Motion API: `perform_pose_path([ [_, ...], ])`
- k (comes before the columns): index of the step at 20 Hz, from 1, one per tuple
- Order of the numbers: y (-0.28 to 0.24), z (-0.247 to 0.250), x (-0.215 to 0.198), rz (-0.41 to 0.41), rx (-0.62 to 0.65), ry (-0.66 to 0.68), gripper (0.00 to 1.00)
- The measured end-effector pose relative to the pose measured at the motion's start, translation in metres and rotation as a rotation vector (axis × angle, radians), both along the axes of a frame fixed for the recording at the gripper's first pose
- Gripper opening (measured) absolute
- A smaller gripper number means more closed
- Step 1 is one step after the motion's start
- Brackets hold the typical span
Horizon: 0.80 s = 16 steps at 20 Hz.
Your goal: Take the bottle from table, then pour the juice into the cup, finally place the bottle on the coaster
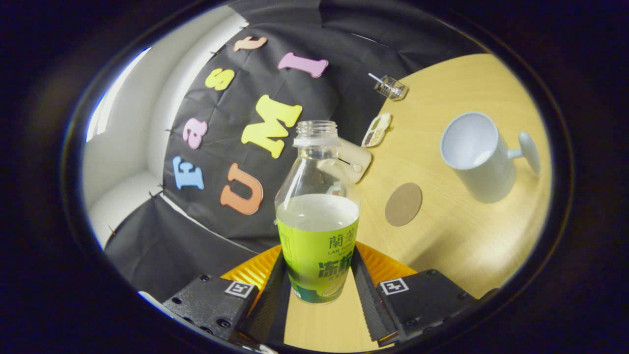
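A clear plastic bottle [317,211] with a green label and no cap stands between my fingers, held clear of the table and tilted with the view. Pale juice fills it to about the label's top edge. My gripper [318,275] is shut on the bottle, one finger pressing each side of the label. Beyond the fingers and to the right, a round brown coaster [403,204] lies flat on the wooden table [457,246]. Farther right stands a white cup [475,155] with its handle pointing away from the bottle, its mouth open and empty.
A beige box-like object [355,160] sits behind the bottle near the cloth wall. A small flat tray [376,130] with compartments and a small clear container [389,87] lie farther back along the table's edge.
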<state>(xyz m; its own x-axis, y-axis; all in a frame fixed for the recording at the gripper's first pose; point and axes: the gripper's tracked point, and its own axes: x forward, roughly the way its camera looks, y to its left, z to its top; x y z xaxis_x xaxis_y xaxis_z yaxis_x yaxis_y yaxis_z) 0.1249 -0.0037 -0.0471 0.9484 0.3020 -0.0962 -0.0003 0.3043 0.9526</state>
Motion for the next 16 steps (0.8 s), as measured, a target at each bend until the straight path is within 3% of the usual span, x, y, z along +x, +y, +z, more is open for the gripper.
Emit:
perform_pose_path([
  [16,-0.021,0.028,0.016,-0.077,0.417,-0.054,0.77],
])
